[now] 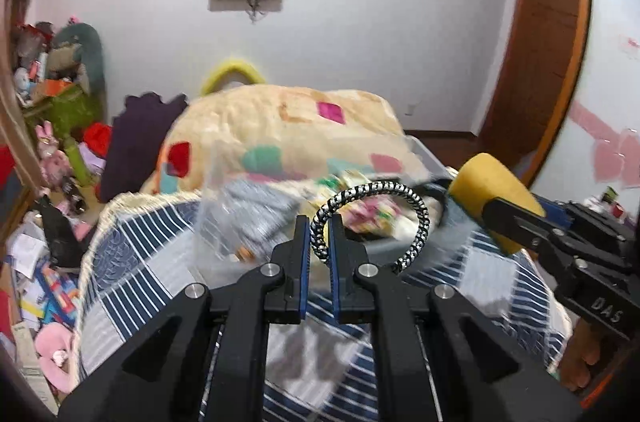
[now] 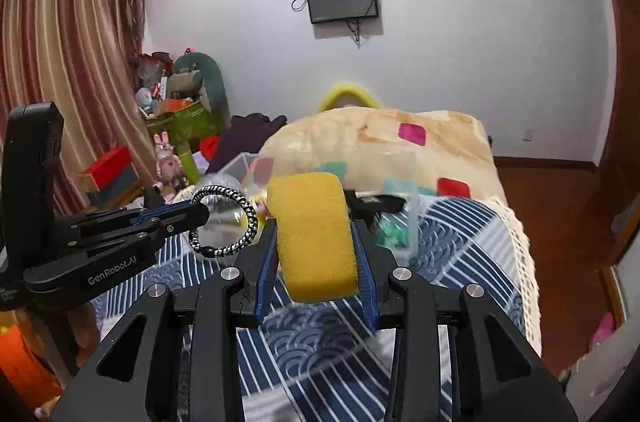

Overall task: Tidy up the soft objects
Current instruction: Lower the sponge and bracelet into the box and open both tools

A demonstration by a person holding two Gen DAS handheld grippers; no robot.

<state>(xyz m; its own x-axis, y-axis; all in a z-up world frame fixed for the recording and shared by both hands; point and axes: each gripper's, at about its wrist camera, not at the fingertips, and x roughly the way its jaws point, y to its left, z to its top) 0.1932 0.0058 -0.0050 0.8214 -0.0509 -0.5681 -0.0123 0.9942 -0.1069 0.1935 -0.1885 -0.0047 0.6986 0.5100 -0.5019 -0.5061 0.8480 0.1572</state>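
My left gripper (image 1: 319,228) is shut on a black-and-white braided cord ring (image 1: 416,206), held above the bed; it also shows in the right wrist view (image 2: 240,200), with the left gripper (image 2: 200,212) at the left. My right gripper (image 2: 316,226) is shut on a yellow sponge (image 2: 314,234), which shows at the right of the left wrist view (image 1: 486,188). A clear plastic box (image 2: 404,190) with small soft items stands on the bed just beyond both grippers.
A blue-and-white patterned quilt (image 2: 460,234) covers the bed. A cream blanket (image 2: 380,138) with coloured patches is piled behind the box. Toys and clutter (image 2: 176,126) fill the left corner. A wooden door frame (image 1: 548,34) stands at the right.
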